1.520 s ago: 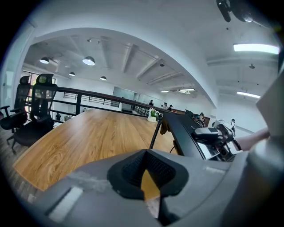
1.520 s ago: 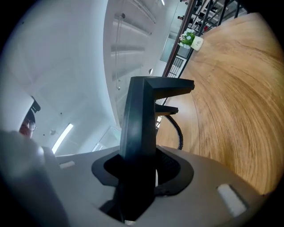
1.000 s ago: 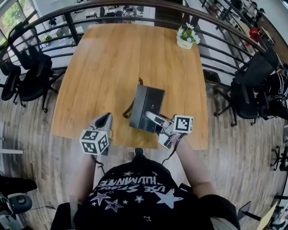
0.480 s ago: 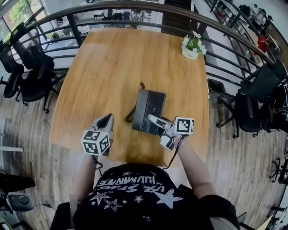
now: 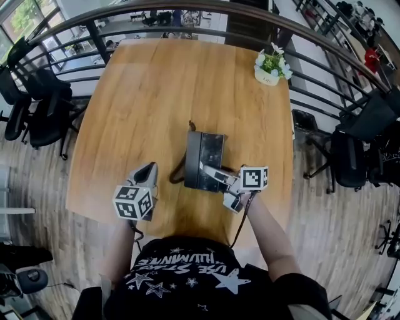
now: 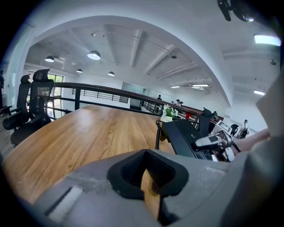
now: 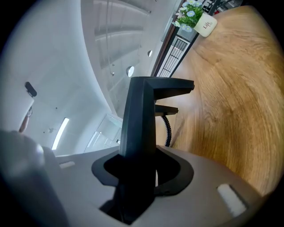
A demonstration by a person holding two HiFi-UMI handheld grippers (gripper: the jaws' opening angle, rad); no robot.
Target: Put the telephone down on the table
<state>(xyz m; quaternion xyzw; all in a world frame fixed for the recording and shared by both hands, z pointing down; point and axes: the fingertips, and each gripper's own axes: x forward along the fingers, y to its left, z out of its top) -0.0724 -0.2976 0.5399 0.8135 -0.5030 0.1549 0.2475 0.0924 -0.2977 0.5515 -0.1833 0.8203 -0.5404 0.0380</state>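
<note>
A black desk telephone (image 5: 205,159) hangs tilted over the near middle of the wooden table (image 5: 156,94). My right gripper (image 5: 211,171) is shut on its near edge. In the right gripper view the telephone (image 7: 141,111) rises edge-on from between the jaws of my right gripper (image 7: 137,175). Its coiled cord (image 7: 167,129) hangs below it. My left gripper (image 5: 149,170) hovers over the table left of the phone, shut and holding nothing. The left gripper view shows the left gripper (image 6: 148,179) low in front. To its right are the telephone (image 6: 183,136) and the right gripper (image 6: 208,141).
A small potted plant (image 5: 270,65) stands at the table's far right corner. A dark railing (image 5: 187,14) curves behind the table. Office chairs stand at the left (image 5: 37,103) and at the right (image 5: 362,140). The person's black shirt (image 5: 187,278) fills the bottom edge.
Both grippers have moved forward from the near edge farther over the table. The telephone has gone along in the right gripper, slightly lower.
</note>
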